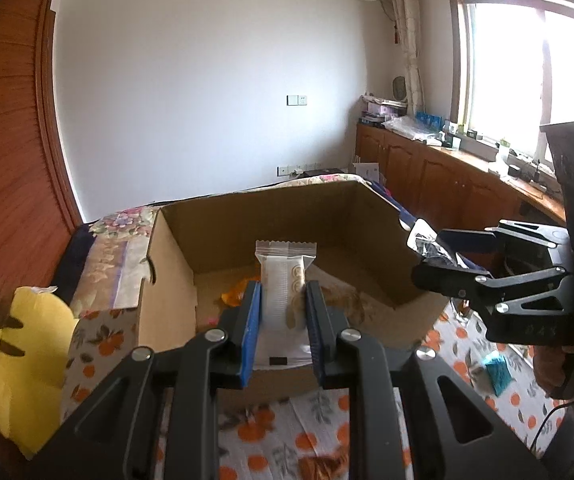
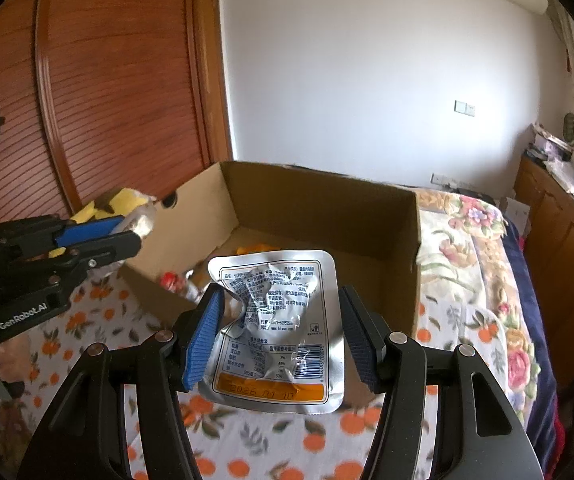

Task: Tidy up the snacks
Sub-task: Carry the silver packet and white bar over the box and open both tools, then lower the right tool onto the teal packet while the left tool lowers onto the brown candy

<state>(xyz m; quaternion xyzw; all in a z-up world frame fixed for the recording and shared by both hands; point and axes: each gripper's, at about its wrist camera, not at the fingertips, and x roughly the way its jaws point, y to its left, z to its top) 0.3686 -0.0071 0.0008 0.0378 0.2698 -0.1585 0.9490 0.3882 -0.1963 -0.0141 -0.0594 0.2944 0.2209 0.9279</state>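
**Two hand-held grippers carry snack packets at an open cardboard box**

The left hand-held gripper (image 1: 283,308) is clamped almost fully closed on a slim white snack packet (image 1: 285,280), held upright over the near wall of the cardboard box (image 1: 167,280). The right hand-held gripper (image 2: 283,332), jaws about half spread, pinches a crumpled silver foil pouch (image 2: 283,320) by its sides, above the box's near edge. The box sits on an orange-patterned bedspread (image 2: 247,440). An orange packet (image 1: 239,290) lies inside. A yellow plush toy (image 1: 19,364) rests beside the box.
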